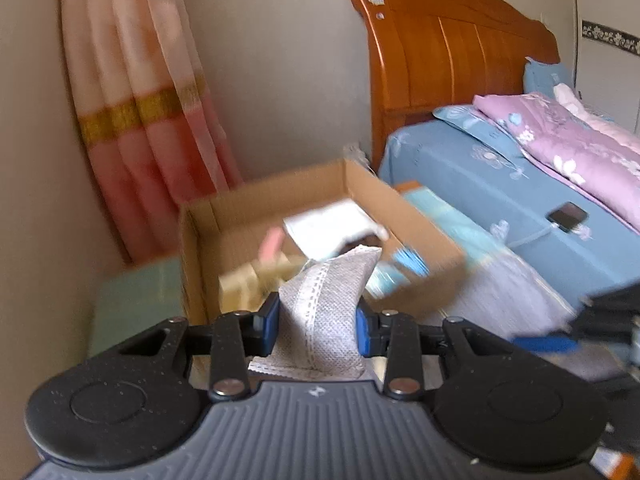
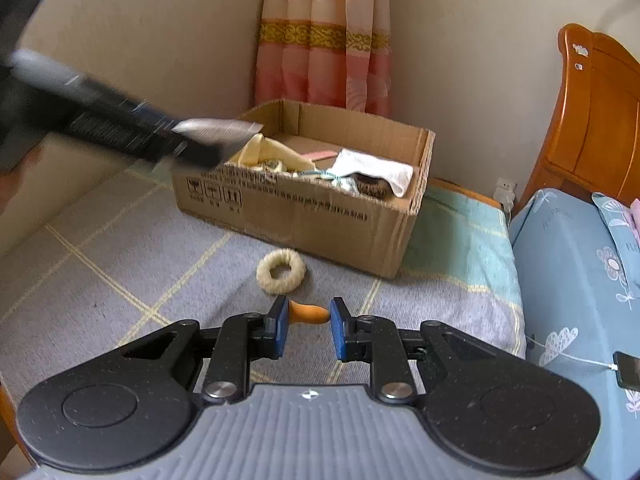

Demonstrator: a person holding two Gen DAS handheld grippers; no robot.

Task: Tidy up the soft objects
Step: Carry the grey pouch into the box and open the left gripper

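My left gripper point(image 1: 316, 314) is shut on a grey woven pouch point(image 1: 326, 292) with a white lace strip, held up just in front of the open cardboard box point(image 1: 404, 210). In the right wrist view that gripper is a dark blur at the box's near-left corner, with the pouch point(image 2: 218, 128) above the rim. My right gripper point(image 2: 309, 309) is shut on a small soft orange piece point(image 2: 310, 313), held a little above the grey checked mat point(image 2: 100, 264). A cream fluffy ring point(image 2: 281, 273) lies on the mat between my right gripper and the box point(image 2: 300, 216).
The box holds a white cloth point(image 2: 376, 170), a yellow cloth point(image 2: 272, 152), a pink item point(image 1: 271, 242) and other soft things. A bed with a blue sheet point(image 1: 472, 184), a phone point(image 1: 567, 216) and a wooden headboard point(image 1: 440, 52) stands on the right. A pink curtain point(image 2: 324, 40) hangs behind.
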